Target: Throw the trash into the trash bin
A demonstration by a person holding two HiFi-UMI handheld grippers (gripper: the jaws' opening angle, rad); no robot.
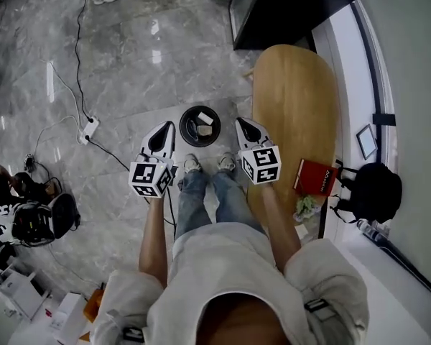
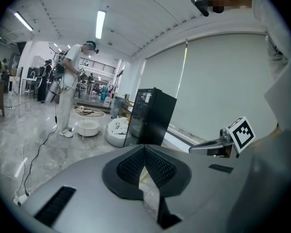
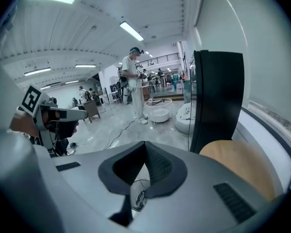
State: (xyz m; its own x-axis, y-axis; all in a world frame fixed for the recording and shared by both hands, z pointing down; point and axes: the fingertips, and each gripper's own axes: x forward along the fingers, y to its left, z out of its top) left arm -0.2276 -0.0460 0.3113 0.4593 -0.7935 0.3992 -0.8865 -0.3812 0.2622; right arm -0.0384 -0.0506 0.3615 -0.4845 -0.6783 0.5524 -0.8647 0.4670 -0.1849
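Trash bin on the floor between the two sets of fingers, worktop to the right.

The trash bin (image 1: 182,126) stands on the floor (image 1: 129,63), below the gap between the fingers of the left gripper (image 1: 167,126) and those of the right gripper (image 1: 241,123). It is just ahead of the person's shoes (image 1: 192,163), and scraps (image 1: 205,119) lie in it. Right of the right fingers runs the worktop (image 1: 294,99), with a book (image 1: 316,176) on its near end, behind those fingers. A cabinet (image 1: 287,6) stands beyond the worktop's far end. A backpack (image 1: 377,189) sits further right of the book. Left of the left fingers a power strip (image 1: 90,128) lies on the floor, and its cable runs ahead.
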